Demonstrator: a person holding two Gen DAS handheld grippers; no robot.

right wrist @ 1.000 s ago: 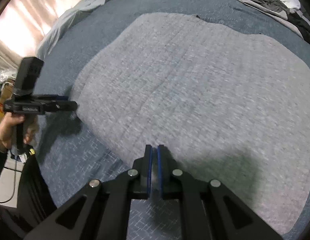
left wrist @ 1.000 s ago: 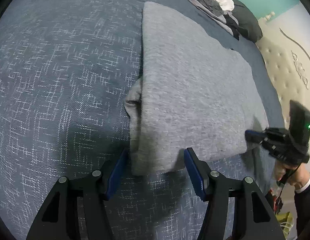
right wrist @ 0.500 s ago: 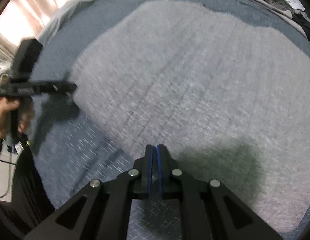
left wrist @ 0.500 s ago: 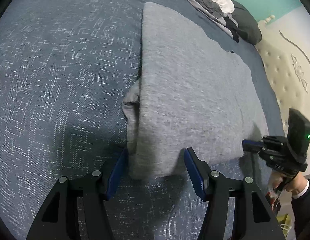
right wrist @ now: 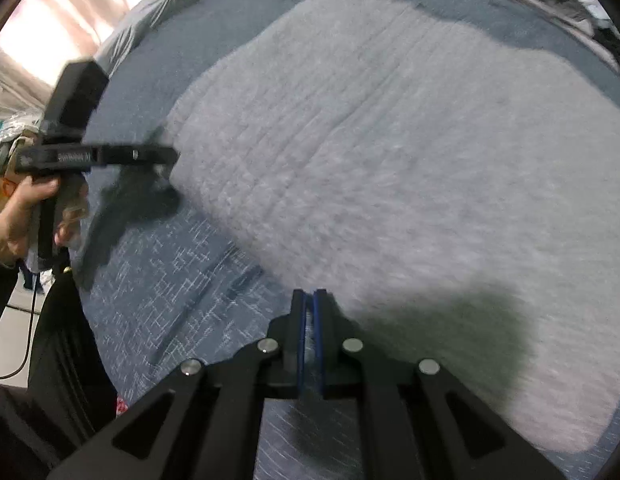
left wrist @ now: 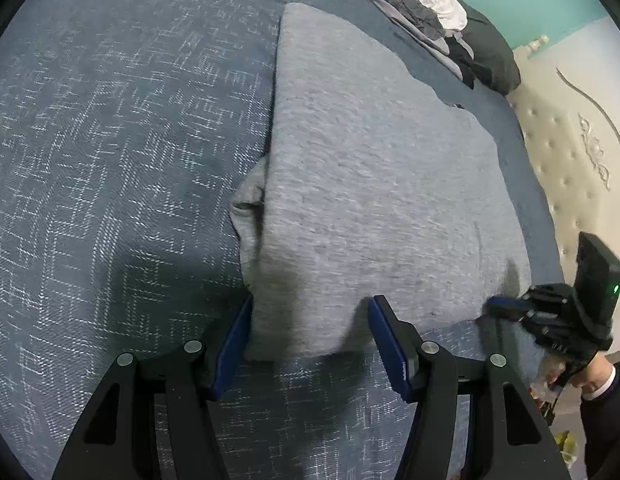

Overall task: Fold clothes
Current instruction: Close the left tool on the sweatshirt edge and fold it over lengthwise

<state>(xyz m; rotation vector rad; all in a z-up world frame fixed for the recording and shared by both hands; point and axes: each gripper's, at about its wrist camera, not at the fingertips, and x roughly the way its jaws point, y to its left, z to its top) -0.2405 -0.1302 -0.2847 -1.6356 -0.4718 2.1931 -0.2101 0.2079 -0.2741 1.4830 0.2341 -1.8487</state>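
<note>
Lying on the blue bedspread (left wrist: 110,160) is one folded grey garment (left wrist: 370,184), its long axis running away from the left wrist camera toward the one heap of unfolded clothes (left wrist: 422,4) at the far edge. Two grippers are working at its near edge. The left gripper (left wrist: 310,320) is standing with its jaws apart, straddling the near left corner. The right gripper (right wrist: 309,312) is showing its jaws pressed together at the near right edge; whether cloth is pinched between them I cannot tell.
</note>
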